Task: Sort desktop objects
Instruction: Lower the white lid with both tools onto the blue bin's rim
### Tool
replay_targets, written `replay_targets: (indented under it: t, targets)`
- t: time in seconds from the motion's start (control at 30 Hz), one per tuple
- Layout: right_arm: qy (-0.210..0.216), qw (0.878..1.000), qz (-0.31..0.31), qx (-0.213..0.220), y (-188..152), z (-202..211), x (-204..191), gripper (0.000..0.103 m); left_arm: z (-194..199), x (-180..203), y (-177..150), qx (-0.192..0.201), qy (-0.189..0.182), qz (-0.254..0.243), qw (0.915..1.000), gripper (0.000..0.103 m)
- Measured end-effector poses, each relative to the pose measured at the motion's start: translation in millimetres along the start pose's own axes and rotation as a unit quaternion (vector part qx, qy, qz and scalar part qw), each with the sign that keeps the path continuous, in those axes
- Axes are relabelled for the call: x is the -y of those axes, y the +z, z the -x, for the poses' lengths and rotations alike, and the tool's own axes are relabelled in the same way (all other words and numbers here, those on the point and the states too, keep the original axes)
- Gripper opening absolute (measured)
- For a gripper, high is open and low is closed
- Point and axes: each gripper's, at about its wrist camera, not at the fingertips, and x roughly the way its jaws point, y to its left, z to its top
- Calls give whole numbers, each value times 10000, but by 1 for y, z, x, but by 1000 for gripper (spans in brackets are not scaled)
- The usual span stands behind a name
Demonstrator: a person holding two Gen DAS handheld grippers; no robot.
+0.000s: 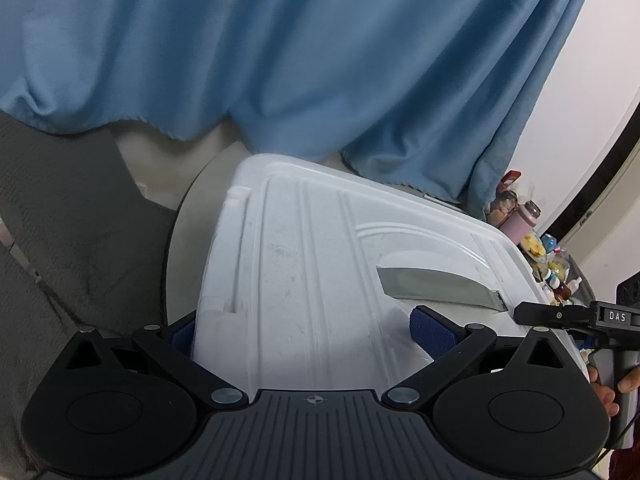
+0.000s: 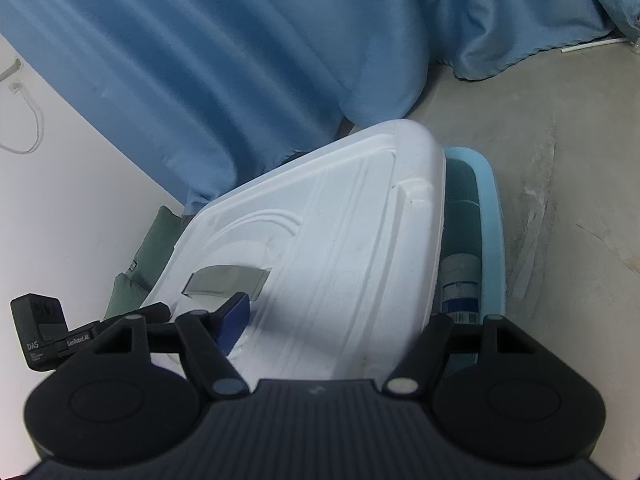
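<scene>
A white ribbed plastic lid (image 1: 320, 280) with a grey recessed handle slot (image 1: 436, 286) fills the middle of both views. My left gripper (image 1: 308, 336) straddles its near edge: the right blue pad (image 1: 432, 332) lies on top by the slot, the left pad (image 1: 182, 334) sits at the lid's side. My right gripper (image 2: 340, 320) grips the same lid (image 2: 340, 248) from the other end, its left blue pad (image 2: 234, 320) on top by the slot (image 2: 228, 280). The lid is tilted over a light blue bin (image 2: 490, 216) holding a bottle (image 2: 460, 280).
A blue curtain (image 1: 300, 52) hangs behind. Grey floor (image 2: 560, 160) lies to the right of the bin. A dark grey mat (image 1: 60, 220) lies at the left. A cluttered shelf with a pink bottle (image 1: 520, 224) and small items stands at far right. A white wall (image 2: 60, 200) is at left.
</scene>
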Motion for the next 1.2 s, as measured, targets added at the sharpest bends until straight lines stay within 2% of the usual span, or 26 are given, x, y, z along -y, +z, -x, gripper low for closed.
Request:
replay_targets:
  t: [0.17,0.23,0.27,0.3,0.47,0.53,0.67,0.87,1.07,1.2]
  targets:
    - [-73,9999,-98,-15,8,-10,5,71,-15,-9,7,-31,-26,40,10000,103]
    - [-407,9987,-226,-216,12,-17,8,73,-24,-12,9,-120,158,19,9998,103]
    - [-669,9967,-271,-375,13,-21,9,81,-26,-13,9,-146,264,-69,9995,103]
    - [-820,9951,-338,-444,14,-23,11,82,-29,-14,9,-204,330,-154,9991,103]
    - [-944,9950,-331,-79,15,-7,11,82,-38,-34,12,-404,436,13,9982,103]
    - [-982,9947,-309,-65,17,-5,9,82,-40,-38,15,-406,382,88,9984,103]
    - [-1348,9908,-49,-73,20,-5,-1,82,-42,-32,20,-386,423,-161,9982,103]
    - [-1561,9877,82,-100,24,-3,-3,82,-43,-25,22,-377,391,-239,9982,103]
    - [-1766,9838,163,271,29,18,-5,84,-43,-19,25,-366,436,-274,9980,103]
    - [-2100,9769,285,268,31,18,-3,84,-45,-14,29,-355,539,-357,9973,103]
